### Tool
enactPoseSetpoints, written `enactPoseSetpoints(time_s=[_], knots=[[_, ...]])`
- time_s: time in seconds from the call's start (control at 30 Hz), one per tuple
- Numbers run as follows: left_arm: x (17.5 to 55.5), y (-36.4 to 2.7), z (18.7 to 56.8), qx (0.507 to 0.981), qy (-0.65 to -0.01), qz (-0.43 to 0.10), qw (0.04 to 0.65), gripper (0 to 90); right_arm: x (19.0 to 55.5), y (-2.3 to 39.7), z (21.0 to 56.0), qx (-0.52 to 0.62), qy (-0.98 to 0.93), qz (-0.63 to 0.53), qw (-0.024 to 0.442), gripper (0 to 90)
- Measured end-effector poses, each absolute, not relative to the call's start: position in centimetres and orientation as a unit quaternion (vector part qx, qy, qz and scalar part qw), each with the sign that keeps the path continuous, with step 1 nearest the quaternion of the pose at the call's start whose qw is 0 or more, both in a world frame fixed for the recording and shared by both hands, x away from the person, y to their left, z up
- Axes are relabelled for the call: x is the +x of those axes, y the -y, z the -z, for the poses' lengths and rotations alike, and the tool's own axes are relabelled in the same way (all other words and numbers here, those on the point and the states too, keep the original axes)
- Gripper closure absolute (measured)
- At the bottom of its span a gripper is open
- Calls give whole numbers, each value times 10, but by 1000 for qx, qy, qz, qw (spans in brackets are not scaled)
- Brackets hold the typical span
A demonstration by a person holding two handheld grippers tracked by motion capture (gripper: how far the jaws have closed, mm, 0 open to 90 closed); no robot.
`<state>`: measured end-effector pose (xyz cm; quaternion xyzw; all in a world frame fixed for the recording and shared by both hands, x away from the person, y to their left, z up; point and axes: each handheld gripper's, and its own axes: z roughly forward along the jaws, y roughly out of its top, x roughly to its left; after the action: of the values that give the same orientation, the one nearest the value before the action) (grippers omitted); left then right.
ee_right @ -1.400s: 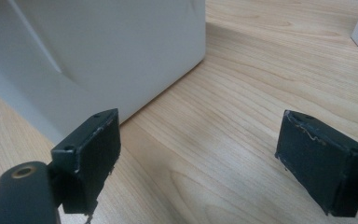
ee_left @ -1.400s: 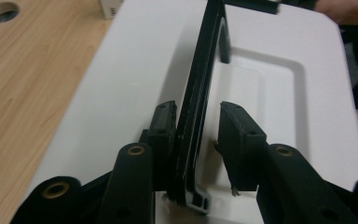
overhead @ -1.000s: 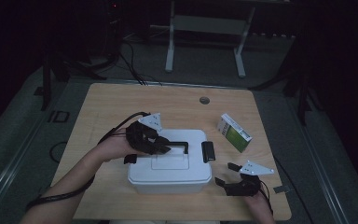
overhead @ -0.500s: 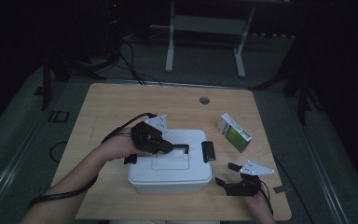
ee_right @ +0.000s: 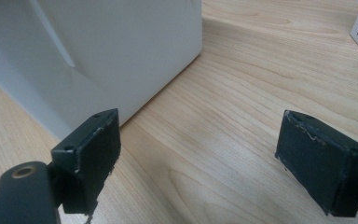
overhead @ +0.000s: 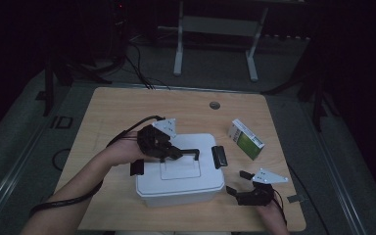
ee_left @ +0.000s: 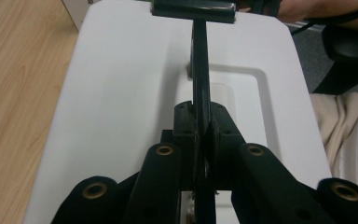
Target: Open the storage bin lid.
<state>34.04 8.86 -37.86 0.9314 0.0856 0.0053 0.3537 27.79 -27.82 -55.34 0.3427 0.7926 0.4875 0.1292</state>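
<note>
On top of the white box, the left gripper (ee_left: 200, 140) has just been closing and its jaws now pinch the black carry handle (ee_left: 199, 70) between them; the thin bar stands on edge, running away from the gripper toward the far latch (ee_left: 193, 8). So the grasp looks done; lifting or moving is what's left, as I read it. Box bottom shows no gap to the counter (overhead: 127, 107), so I'd say not lifted yet.

Right gripper (ee_right: 196, 154): jaws spread wide, nothing between them, resting low on the counter just beside the box's near right corner. Idle, not touching the box wall as far as I can tell.

White box (overhead: 180, 171): rectangular plastic bin with a snap lid, sits near the middle of the counter's near edge. Lid is on, with a shallow recess in the middle where the handle folds down. Black latch clips at both short ends; the right-end latch (overhead: 220, 155) looks closed, the left one is partly hidden by the hand.

Outward: small green-and-white carton (overhead: 245, 139) lies toward the right edge, well apart from the box. Round cable grommet (overhead: 215, 105) near the far edge.
</note>
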Motion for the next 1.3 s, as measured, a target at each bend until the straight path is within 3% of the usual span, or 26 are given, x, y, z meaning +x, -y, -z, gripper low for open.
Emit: enactPoseSetpoints(time_s=[0.3,0.8,1.3], knots=[[341,-102,356,922,-93,-23,375,837,278,279,553,343,-792,-489,128,134],[342,-136,350,914,-126,-37,383,838,278,278,553,345,-790,-491,128,136],[341,-195,344,894,-192,-73,398,838,279,278,552,348,-790,-488,129,135]])
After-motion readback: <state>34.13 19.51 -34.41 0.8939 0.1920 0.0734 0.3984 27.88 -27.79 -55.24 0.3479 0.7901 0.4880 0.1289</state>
